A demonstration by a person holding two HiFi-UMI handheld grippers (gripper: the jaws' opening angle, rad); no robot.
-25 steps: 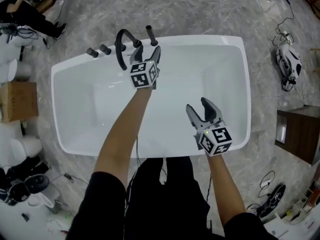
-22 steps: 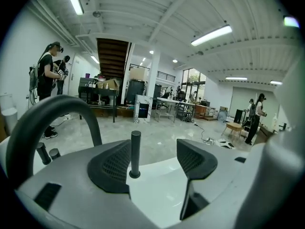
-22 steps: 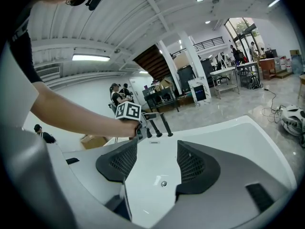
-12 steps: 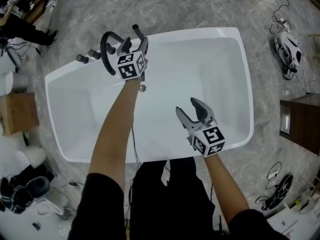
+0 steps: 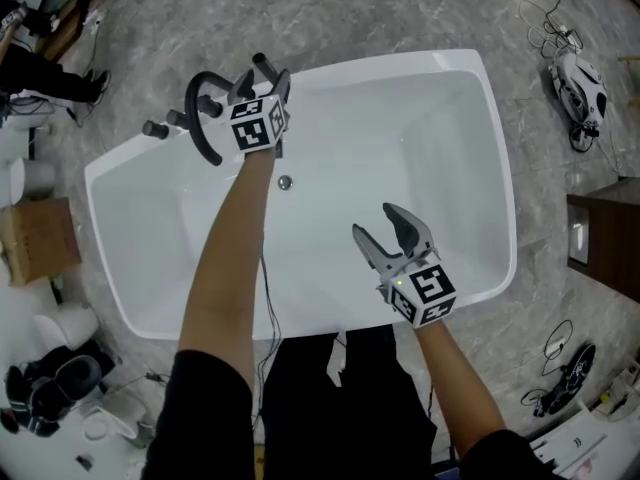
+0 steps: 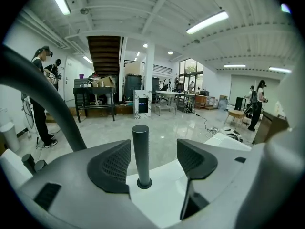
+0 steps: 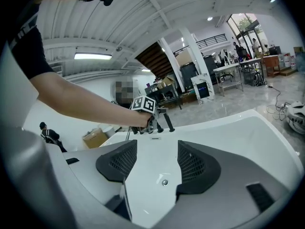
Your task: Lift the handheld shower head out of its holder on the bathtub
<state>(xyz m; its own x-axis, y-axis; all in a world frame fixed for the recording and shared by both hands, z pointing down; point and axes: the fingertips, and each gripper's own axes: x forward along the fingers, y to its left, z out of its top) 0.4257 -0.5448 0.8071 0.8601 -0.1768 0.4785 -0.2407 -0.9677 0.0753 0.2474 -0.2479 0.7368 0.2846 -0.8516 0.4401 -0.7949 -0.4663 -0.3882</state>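
One arm (image 5: 235, 258) outstretched, left gripper (image 5: 262, 80) (jaws apart)

Your bathtub (image 5: 420, 148) is glossy, smooth white; the shower head (image 6: 140, 151) matt dark; the far floor (image 5: 400, 8) polished stone

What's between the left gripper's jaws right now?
The handheld shower head: its dark handle stands upright between the left gripper's jaws, which are apart and not closed on it. The left gripper view shows this plainly.
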